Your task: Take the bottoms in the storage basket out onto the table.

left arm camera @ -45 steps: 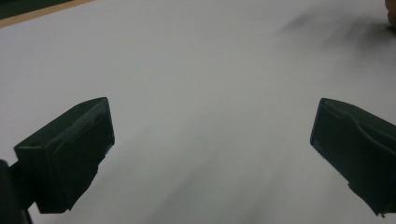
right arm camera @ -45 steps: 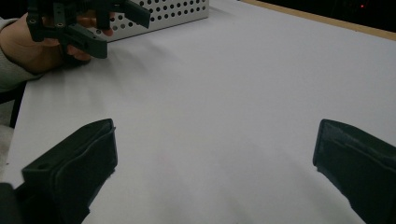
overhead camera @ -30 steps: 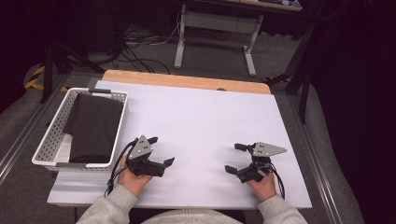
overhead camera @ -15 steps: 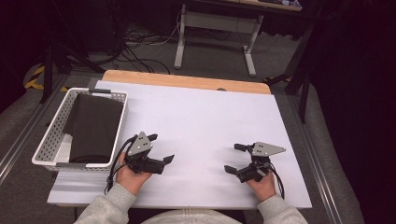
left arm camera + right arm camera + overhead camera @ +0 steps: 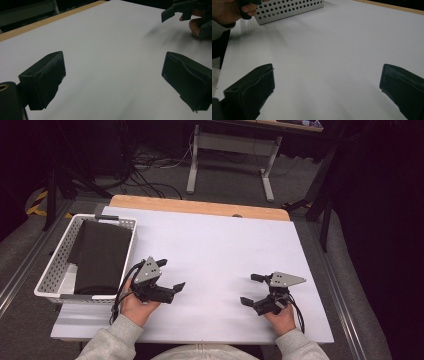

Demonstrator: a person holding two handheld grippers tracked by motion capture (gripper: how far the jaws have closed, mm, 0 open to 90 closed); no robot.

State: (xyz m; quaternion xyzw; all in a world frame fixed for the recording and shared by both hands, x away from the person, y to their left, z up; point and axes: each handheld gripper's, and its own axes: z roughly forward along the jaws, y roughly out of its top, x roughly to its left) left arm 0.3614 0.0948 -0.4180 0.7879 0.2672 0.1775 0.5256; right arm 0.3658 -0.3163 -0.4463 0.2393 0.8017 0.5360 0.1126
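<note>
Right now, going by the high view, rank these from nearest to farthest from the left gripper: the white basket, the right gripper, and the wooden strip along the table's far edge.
Measured from the left gripper:
1. White basket, just to its left, with a dark folded thing inside.
2. Right gripper, across the white sheet to its right.
3. Wooden strip, at the table's far edge, beyond both.

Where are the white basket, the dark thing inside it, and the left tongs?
white basket (image 5: 46, 279): high view, on its perforated left wall.
dark cloth (image 5: 100, 252): high view, on the middle of its folded top.
left tongs (image 5: 169, 276): high view, midway between the two open tips.
</note>
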